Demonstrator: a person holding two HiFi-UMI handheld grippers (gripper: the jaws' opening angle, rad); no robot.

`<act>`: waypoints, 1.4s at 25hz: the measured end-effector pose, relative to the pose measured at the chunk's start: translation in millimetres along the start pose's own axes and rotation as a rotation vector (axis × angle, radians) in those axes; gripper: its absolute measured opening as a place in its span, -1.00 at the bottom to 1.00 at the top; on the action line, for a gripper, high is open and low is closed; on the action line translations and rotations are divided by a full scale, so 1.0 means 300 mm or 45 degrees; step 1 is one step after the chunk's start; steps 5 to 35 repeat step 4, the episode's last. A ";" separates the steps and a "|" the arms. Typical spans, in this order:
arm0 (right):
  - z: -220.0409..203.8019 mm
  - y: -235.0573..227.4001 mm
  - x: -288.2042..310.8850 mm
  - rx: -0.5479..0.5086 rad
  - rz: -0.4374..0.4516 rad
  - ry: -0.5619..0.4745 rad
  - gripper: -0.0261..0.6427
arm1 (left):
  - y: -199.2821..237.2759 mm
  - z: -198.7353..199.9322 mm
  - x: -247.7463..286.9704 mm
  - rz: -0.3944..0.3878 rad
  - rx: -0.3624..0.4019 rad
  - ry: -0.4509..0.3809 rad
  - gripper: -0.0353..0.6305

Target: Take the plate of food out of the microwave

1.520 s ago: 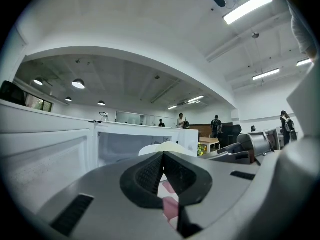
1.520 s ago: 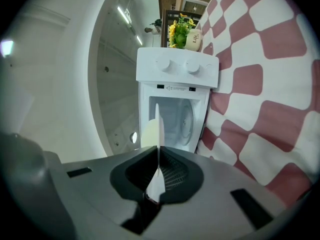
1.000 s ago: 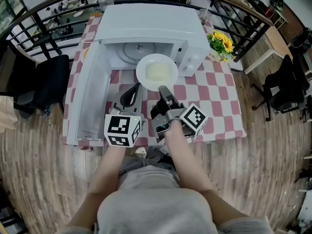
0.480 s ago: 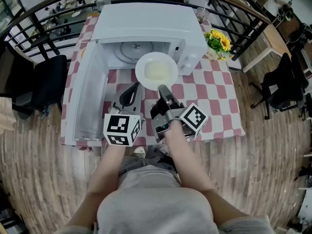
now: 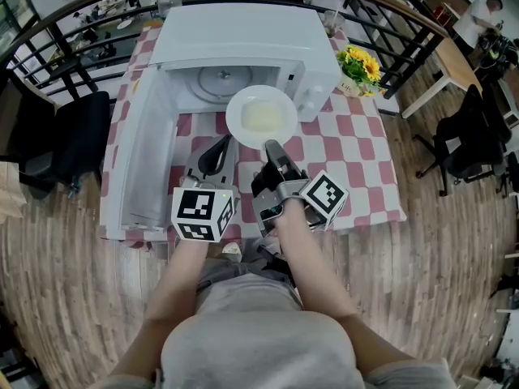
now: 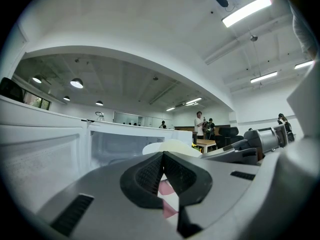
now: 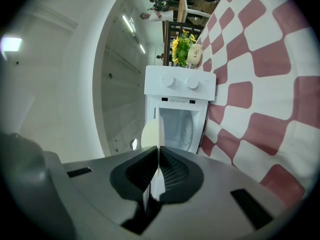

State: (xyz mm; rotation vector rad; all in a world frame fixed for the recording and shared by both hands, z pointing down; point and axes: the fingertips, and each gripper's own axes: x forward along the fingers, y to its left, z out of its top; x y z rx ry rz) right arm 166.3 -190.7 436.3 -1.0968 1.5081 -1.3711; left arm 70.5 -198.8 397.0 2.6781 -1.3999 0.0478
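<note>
A white plate (image 5: 262, 117) with pale food hangs just in front of the open white microwave (image 5: 243, 35), above the checked tablecloth. My right gripper (image 5: 273, 147) is shut on the plate's near rim. In the right gripper view the plate (image 7: 151, 133) stands edge-on between the pads, with the microwave (image 7: 180, 114) behind it. My left gripper (image 5: 220, 149) sits just left of the plate, low over the cloth, shut with nothing in it. The left gripper (image 6: 162, 156) shows its pads meeting at the tips, and the plate (image 6: 172, 146) lies beyond them.
The microwave door (image 5: 146, 152) swings out to the left, beside my left gripper. The glass turntable (image 5: 223, 79) inside is bare. A pot of yellow flowers (image 5: 361, 65) stands right of the microwave. The checked table (image 5: 357, 160) ends near my hands. A dark chair (image 5: 69, 136) stands at the left.
</note>
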 end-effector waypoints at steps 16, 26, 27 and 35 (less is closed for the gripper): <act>-0.003 -0.005 -0.014 0.001 -0.006 -0.001 -0.82 | -0.005 -0.003 -0.007 -0.001 -0.001 0.002 -0.88; -0.003 -0.005 -0.014 0.001 -0.006 -0.001 -0.82 | -0.005 -0.003 -0.007 -0.001 -0.001 0.002 -0.88; -0.003 -0.005 -0.014 0.001 -0.006 -0.001 -0.82 | -0.005 -0.003 -0.007 -0.001 -0.001 0.002 -0.88; -0.003 -0.005 -0.014 0.001 -0.006 -0.001 -0.82 | -0.005 -0.003 -0.007 -0.001 -0.001 0.002 -0.88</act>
